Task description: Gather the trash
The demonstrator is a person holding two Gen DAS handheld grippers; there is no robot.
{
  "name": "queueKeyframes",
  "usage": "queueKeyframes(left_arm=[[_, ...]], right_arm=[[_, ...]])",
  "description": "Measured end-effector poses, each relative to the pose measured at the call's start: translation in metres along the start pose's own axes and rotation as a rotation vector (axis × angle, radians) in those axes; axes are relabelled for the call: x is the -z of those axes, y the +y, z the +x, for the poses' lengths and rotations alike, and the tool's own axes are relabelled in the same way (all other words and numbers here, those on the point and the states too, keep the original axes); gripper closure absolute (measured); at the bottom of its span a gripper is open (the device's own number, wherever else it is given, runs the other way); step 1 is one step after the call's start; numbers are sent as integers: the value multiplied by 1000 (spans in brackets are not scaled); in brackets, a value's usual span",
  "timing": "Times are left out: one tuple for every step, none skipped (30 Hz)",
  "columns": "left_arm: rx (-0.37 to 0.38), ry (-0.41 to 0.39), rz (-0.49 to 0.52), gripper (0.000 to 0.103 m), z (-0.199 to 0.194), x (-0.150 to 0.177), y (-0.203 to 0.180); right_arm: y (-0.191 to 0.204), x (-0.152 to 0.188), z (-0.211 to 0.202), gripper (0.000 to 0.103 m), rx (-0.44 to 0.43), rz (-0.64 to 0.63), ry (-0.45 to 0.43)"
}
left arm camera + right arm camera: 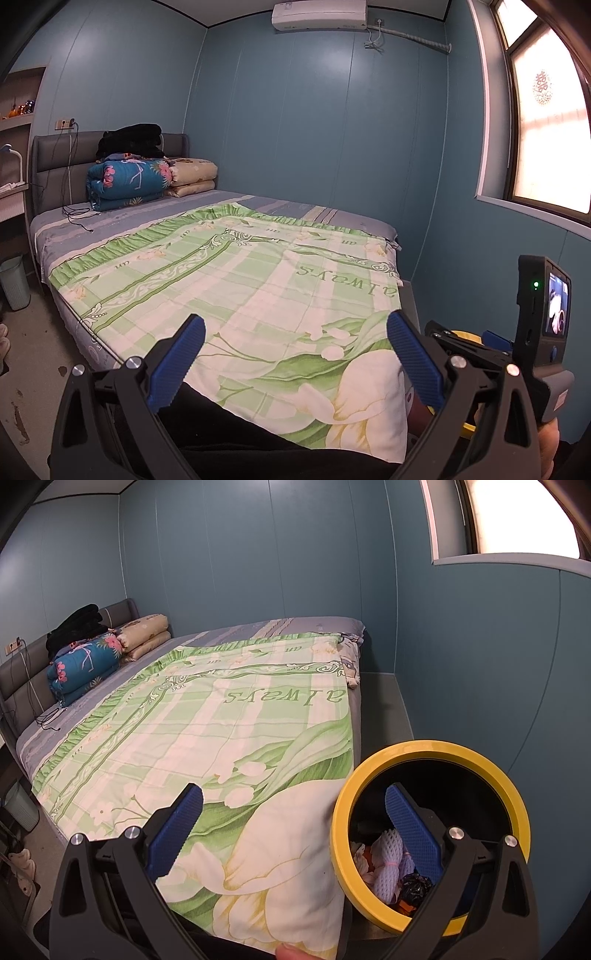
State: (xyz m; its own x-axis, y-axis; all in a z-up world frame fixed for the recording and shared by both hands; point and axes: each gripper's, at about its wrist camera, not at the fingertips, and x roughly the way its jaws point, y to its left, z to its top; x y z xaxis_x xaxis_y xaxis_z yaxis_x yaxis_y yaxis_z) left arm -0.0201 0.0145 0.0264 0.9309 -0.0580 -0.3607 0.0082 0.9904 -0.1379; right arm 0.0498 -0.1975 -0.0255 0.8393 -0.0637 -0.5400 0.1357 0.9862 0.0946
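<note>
A trash bin with a yellow rim (430,751) stands on the floor at the foot corner of the bed, in the right wrist view. Inside lie white foam fruit netting (386,853) and a crumpled black bag (415,884). My right gripper (295,823) is open and empty, its right finger over the bin's mouth and its left finger over the quilt. My left gripper (295,350) is open and empty above the foot of the bed. The right gripper's body and screen (546,325) show beside it, with a sliver of the yellow rim (467,335).
A green and white floral quilt (240,280) covers the bed. Folded quilts (125,181) and black clothing are stacked at the headboard, with a black cable nearby. A pale green bin (14,282) stands on the floor at far left. Blue walls close in on the right.
</note>
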Motion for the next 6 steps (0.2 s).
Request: queueKeyframes(left_arm=[[1,2,-1,8,0,0,0],[1,2,-2,8,1,0,1],[1,3,-1,8,1,0,1],[2,3,-1,8,1,0,1],[3,3,-2,8,1,0,1],[4,5,-2,8,1,0,1]], right_arm=[[0,0,0,8,1,0,-1],[0,0,0,8,2,-1,-1],[0,0,0,8,2,0,-1],[0,0,0,8,2,0,-1],[0,0,0,8,3,-1,-1],[1,0,0,8,3,0,0]])
